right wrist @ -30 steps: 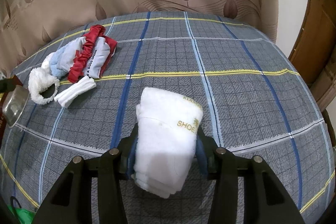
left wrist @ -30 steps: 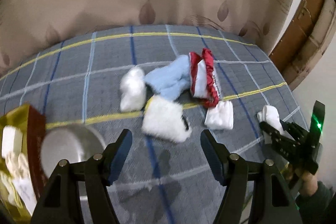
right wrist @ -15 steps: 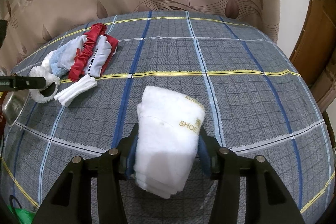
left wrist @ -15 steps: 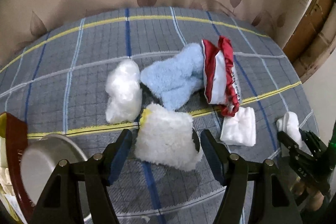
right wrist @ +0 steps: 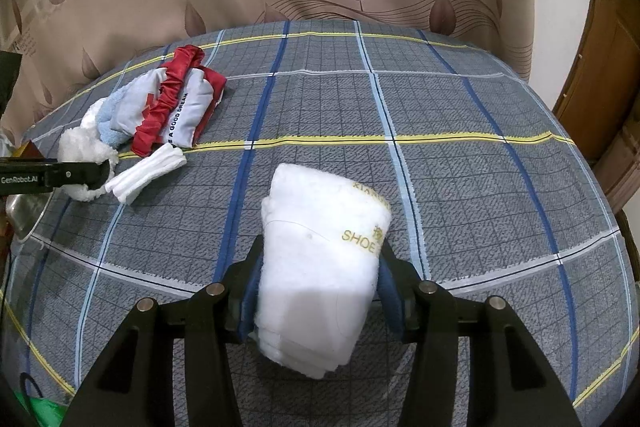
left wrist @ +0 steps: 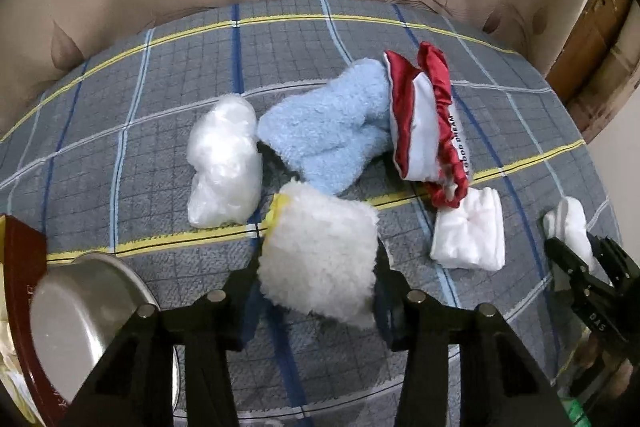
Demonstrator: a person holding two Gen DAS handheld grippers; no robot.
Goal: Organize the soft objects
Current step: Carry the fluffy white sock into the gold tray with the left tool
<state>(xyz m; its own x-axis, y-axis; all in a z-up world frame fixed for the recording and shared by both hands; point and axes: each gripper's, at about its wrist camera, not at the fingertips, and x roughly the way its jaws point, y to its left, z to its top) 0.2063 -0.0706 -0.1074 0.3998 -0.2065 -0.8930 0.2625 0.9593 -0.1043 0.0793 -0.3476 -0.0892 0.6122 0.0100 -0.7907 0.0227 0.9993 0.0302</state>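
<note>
Right hand-held gripper [right wrist: 318,291]: both pads press a rolled white towel [right wrist: 320,263] on the plaid tabletop [right wrist: 460,163].
Far left of it: red-and-white pouch [right wrist: 180,103], blue fluffy cloth [right wrist: 108,123], folded white cloth [right wrist: 146,173].
Left hand-held gripper [right wrist: 102,173]: closing at a fluffy white piece [right wrist: 86,149].

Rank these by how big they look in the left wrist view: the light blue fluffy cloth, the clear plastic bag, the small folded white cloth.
1. Light blue fluffy cloth, largest.
2. Clear plastic bag.
3. Small folded white cloth, smallest.
The bag and the blue cloth lie about equally far from the camera, so that order holds; the folded cloth is nearer yet looks smallest.
</note>
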